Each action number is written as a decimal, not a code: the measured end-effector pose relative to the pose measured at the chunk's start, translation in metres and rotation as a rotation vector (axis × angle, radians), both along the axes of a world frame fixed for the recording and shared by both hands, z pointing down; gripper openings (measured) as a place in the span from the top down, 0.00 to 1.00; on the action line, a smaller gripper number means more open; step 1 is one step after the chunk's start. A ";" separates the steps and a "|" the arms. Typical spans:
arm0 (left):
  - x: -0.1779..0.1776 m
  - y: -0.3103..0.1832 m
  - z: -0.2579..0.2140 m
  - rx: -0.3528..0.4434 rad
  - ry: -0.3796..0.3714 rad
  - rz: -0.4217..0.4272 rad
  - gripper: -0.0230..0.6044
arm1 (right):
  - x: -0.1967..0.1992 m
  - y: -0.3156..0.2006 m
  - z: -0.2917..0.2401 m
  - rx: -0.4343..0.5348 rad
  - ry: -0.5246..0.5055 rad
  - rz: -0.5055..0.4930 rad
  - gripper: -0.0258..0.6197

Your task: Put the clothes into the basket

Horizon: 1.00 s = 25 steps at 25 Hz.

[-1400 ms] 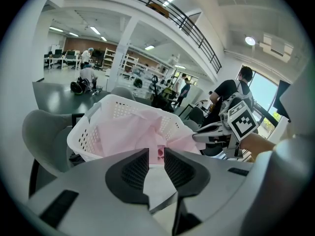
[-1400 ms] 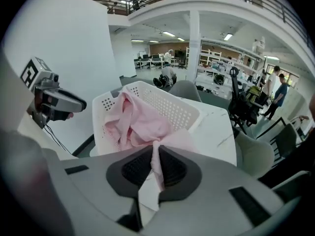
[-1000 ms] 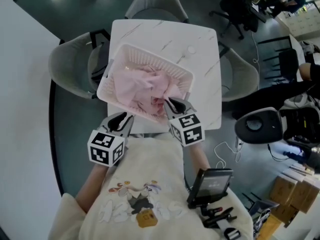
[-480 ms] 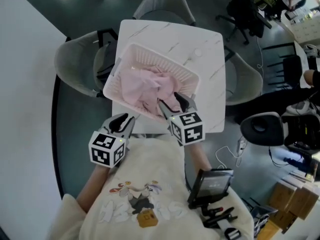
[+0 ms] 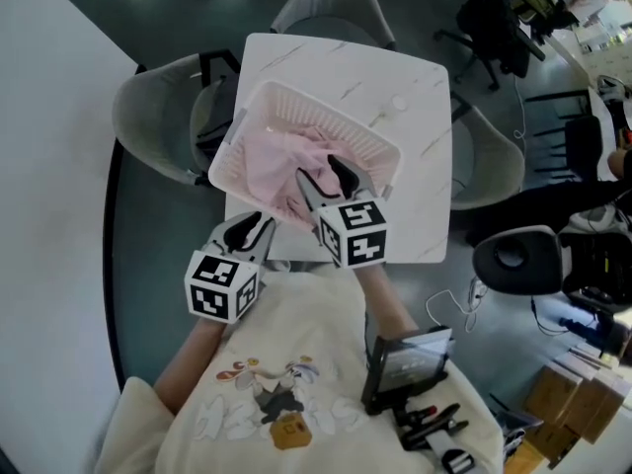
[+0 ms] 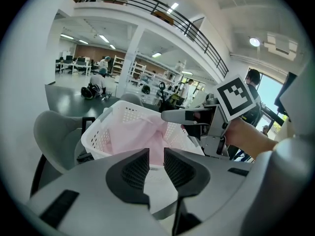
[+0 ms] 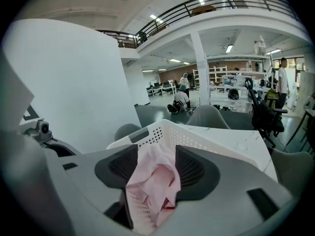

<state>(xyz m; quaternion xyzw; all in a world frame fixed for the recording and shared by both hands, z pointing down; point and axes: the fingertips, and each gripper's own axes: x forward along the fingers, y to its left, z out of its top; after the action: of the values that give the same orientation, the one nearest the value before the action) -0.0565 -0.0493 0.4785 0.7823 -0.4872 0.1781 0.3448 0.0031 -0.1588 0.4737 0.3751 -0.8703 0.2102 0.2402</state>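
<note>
The basket [image 5: 346, 131] is white plastic, slightly glossy, its walls pierced with small holes. The clothes [image 5: 272, 161] are thin pink cloth, soft, crumpled and matt. The tabletop [image 5: 336, 62] looks like polished white marble with grey veins. The left tongs [image 5: 252, 227] and right tongs [image 5: 316, 166] have smooth matt grey plastic shells and black dimpled pads [image 6: 135, 168].

Basket [image 5: 341, 126] top open; chairs [image 5: 148, 131] flank table [image 5: 336, 62].

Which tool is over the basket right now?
The right tool, its jaws just opened above the pink clothes in the basket. The left tool sits short of the rim.
</note>
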 end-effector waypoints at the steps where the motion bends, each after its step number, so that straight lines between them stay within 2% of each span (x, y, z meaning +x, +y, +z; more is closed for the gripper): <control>1: 0.001 -0.001 0.000 0.003 -0.002 -0.002 0.81 | -0.004 0.000 0.000 0.004 0.001 -0.008 0.59; 3: 0.003 -0.002 -0.002 0.011 -0.011 -0.002 0.81 | -0.010 0.000 0.000 0.013 -0.001 -0.024 0.59; 5: 0.004 -0.003 -0.003 0.016 -0.016 -0.002 0.81 | -0.014 -0.004 -0.004 0.039 -0.008 -0.025 0.64; 6: 0.005 -0.004 -0.003 0.017 -0.015 -0.001 0.81 | -0.015 -0.007 -0.007 0.065 -0.009 -0.019 0.69; 8: 0.008 -0.006 -0.004 0.014 -0.012 0.003 0.81 | -0.019 -0.014 -0.016 0.136 0.000 -0.010 0.86; 11: 0.011 -0.012 -0.003 0.018 -0.018 0.000 0.81 | -0.032 -0.022 -0.021 0.180 0.014 -0.044 0.87; 15: 0.010 -0.021 -0.004 0.023 -0.024 -0.046 0.81 | -0.051 -0.027 -0.005 0.127 0.009 -0.094 0.89; 18: 0.010 -0.026 -0.001 0.016 -0.019 -0.068 0.81 | -0.059 -0.026 0.020 0.074 0.047 -0.131 0.90; 25: 0.019 -0.039 0.012 -0.022 -0.039 -0.073 0.81 | -0.040 -0.028 0.092 -0.052 0.176 -0.165 0.90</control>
<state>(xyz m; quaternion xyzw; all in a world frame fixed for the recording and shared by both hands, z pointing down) -0.0371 -0.0881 0.4908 0.7565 -0.5201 0.1862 0.3501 -0.0373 -0.1867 0.5652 0.3127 -0.8681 0.1785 0.3416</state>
